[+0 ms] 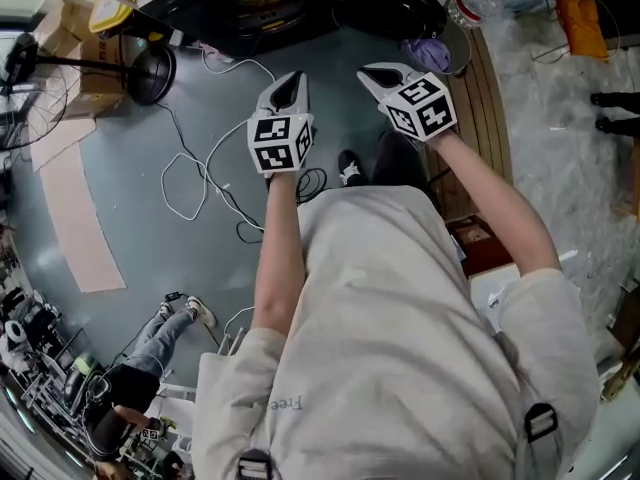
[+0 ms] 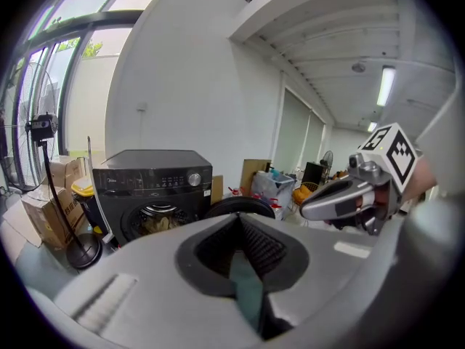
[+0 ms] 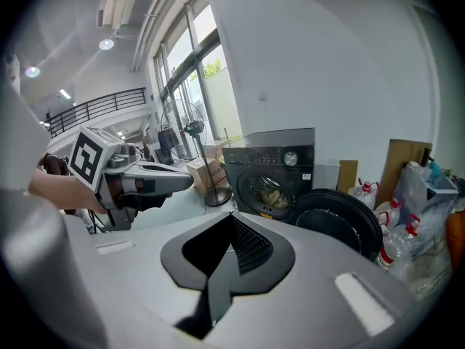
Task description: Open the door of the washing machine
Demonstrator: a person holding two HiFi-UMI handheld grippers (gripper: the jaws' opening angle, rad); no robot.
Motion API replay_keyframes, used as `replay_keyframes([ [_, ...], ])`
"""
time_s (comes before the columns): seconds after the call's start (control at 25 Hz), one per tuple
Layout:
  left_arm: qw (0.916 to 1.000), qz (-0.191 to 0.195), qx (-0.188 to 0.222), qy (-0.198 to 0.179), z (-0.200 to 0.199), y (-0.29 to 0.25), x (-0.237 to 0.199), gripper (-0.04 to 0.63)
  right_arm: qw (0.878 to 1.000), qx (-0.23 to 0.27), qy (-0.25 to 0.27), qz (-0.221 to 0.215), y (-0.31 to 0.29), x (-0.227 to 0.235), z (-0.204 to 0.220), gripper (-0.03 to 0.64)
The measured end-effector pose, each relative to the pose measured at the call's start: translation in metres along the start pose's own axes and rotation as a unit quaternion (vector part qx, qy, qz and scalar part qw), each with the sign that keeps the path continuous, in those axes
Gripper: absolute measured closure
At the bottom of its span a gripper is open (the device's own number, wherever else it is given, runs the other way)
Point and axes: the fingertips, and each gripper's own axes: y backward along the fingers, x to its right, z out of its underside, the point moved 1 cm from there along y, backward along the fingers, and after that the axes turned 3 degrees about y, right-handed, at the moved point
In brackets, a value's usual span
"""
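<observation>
Left tool (image 1: 289, 80) and right tool (image 1: 374, 72), clenched empty, hover well apart from open door (image 3: 341, 227).

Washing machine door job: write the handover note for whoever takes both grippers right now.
Left gripper: shut, empty, held in the air facing the washing machine, well short of it.
Right gripper: shut, empty, alongside the left one.
Door: already swung wide open at the right of the opening; laundry shows inside.
Done: door open.
Left: nothing that these views show.
</observation>
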Motion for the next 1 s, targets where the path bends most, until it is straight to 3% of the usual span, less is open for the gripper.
replay_keyframes([
  [0.52,0.9999,0.011,-0.003,0.002,-0.003,-0.012,0.003,0.537,1.0,0.006,-0.016,0.002,-0.014,0.001,-0.01,0.617],
  [1.0,0.9998,-0.002,0.005,0.019,-0.004,-0.008,-0.01,0.537,1.0,0.013,-0.012,-0.005,-0.029,-0.008,-0.025,0.617],
])
